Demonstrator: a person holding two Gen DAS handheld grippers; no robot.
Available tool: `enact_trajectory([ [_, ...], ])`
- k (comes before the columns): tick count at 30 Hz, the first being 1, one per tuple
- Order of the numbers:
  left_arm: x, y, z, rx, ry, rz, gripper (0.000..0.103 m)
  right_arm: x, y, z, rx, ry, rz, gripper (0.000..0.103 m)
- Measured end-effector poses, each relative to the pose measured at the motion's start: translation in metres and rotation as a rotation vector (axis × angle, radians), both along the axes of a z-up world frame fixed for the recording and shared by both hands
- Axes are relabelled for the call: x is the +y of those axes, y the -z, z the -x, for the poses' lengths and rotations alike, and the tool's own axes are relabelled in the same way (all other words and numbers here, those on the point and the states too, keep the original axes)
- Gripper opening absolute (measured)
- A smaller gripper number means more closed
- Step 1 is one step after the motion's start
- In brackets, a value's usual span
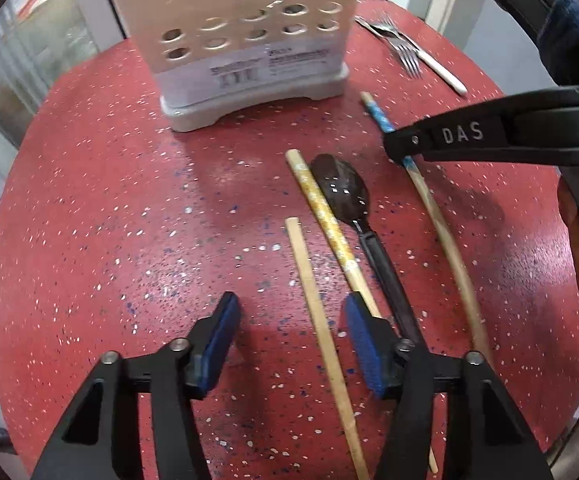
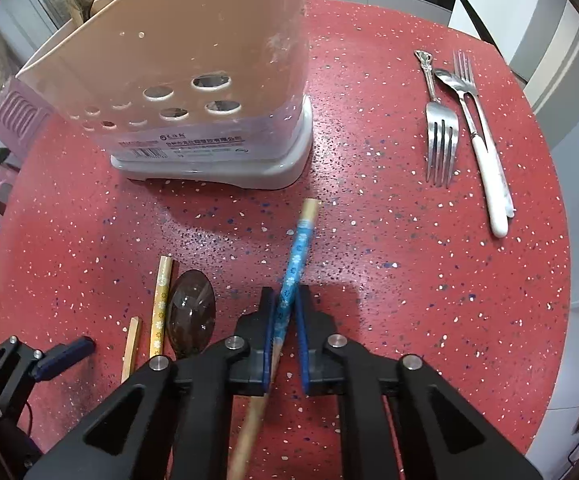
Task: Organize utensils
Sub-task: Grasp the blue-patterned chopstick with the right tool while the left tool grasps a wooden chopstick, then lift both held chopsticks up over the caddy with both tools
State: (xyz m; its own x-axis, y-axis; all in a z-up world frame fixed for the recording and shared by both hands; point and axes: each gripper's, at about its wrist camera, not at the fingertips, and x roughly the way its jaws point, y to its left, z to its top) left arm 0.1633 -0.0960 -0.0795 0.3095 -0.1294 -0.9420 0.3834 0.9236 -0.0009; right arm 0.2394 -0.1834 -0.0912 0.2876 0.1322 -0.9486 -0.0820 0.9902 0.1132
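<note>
The red speckled worktop (image 2: pixel 429 280) is seen first, round, with everything laid out on it. At twelve o'clock the beige holder (image 2: pixel 193 92) is stood upright, its perforated wall turned toward both cameras — the likely destination for the loose pieces. At two o'clock a fork (image 2: pixel 441 140) and white-handled cutlery (image 2: pixel 489 176) are left grouped together, well apart from the action. Near centre, the dark spoon (image 1: pixel 341 188) is laid bowl-up, touched along its side by the yellow chopstick (image 1: pixel 325 220); the plain stick (image 1: pixel 317 304) is just beside them, roughly parallel.

And the right tongs (image 2: pixel 287 306) are clamped on the blue chopstick (image 2: pixel 297 252)! The patterned end is gripped, the tip pointing to twelve o'clock, toward the holder; a hold near the end probably lets it be swung upright for dropping in.

The left tongs (image 1: pixel 289 312) are held apart, nothing pressed. The plain stick is seen between the pads, the yellow one just behind the right-hand pad; which is meant cannot be told.
</note>
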Motion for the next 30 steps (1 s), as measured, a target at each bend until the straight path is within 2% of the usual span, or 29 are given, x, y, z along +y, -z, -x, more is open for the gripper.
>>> enact_trajectory([
  [3,-0.005,-0.002,-0.003,0.029,0.027,0.002,0.066,-0.009,-0.001,0.004,0.004,0.001,-0.033,0.009],
  [4,-0.006,-0.002,-0.003,0.032,0.04,0.003,0.058,-0.01,-0.001,0.005,0.004,0.001,-0.044,0.009],
  [5,-0.005,-0.003,-0.002,0.031,0.046,0.002,0.041,-0.011,-0.001,0.007,0.002,0.0,-0.052,0.008],
  [6,-0.006,-0.005,-0.002,0.028,0.055,0.007,0.033,-0.014,-0.001,0.006,-0.001,-0.001,-0.059,0.008],
  [10,0.002,-0.008,0.0,0.032,0.021,0.112,0.03,-0.017,-0.004,0.014,-0.018,-0.003,-0.085,0.008],
  [12,0.007,-0.011,0.003,0.014,0.003,0.133,0.03,-0.019,-0.004,0.017,-0.03,-0.006,-0.092,0.008],
  [19,0.037,-0.034,0.018,-0.109,-0.065,0.247,0.03,-0.028,-0.025,0.036,-0.089,-0.019,-0.154,0.008],
  [26,0.053,-0.054,0.032,-0.184,-0.085,0.273,0.03,-0.033,-0.051,0.047,-0.163,-0.025,-0.213,0.008],
  [30,0.047,-0.064,0.031,-0.212,-0.085,0.281,0.03,-0.039,-0.066,0.057,-0.215,-0.028,-0.248,0.008],
])
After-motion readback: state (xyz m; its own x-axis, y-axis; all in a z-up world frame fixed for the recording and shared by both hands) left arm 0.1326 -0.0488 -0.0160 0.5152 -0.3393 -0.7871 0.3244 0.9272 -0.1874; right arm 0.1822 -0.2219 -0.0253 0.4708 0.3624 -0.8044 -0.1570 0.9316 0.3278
